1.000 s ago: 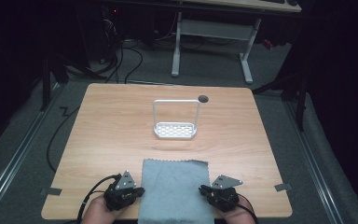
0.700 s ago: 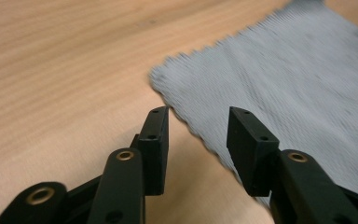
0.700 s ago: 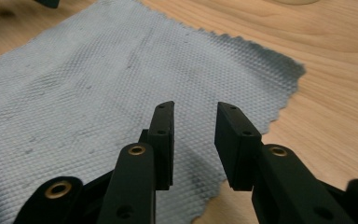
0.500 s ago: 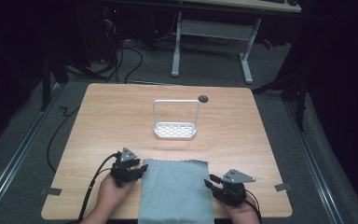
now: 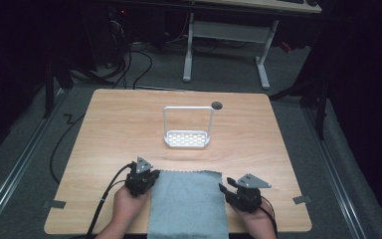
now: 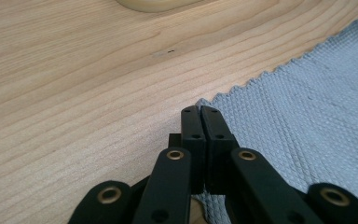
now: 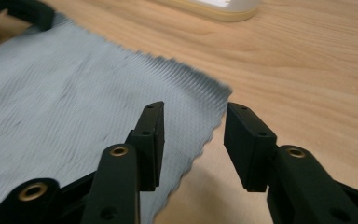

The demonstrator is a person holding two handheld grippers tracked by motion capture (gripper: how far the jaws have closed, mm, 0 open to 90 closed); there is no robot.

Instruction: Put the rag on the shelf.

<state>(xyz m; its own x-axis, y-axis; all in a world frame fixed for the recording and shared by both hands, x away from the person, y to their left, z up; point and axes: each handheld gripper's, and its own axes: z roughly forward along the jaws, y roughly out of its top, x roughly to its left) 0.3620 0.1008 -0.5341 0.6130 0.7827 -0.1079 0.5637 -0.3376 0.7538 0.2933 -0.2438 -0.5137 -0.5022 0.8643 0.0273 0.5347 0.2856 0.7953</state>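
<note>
Kneeling low at the table (image 5: 104, 129), the left gripper (image 6: 200, 122) has its jaws pressed together at the cloth's (image 5: 186, 204) far corner — whether fabric is pinched, I cannot tell. The right gripper (image 7: 193, 140) gapes wide, straddling the opposite edge — likely readying to pinch.

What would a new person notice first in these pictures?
First, the grey cloth lying flat at the near edge of the wooden table, between two black tools. The left tool is shut at the cloth's far left corner; the right tool is open over its right edge. Farther back stands a white rack.
</note>
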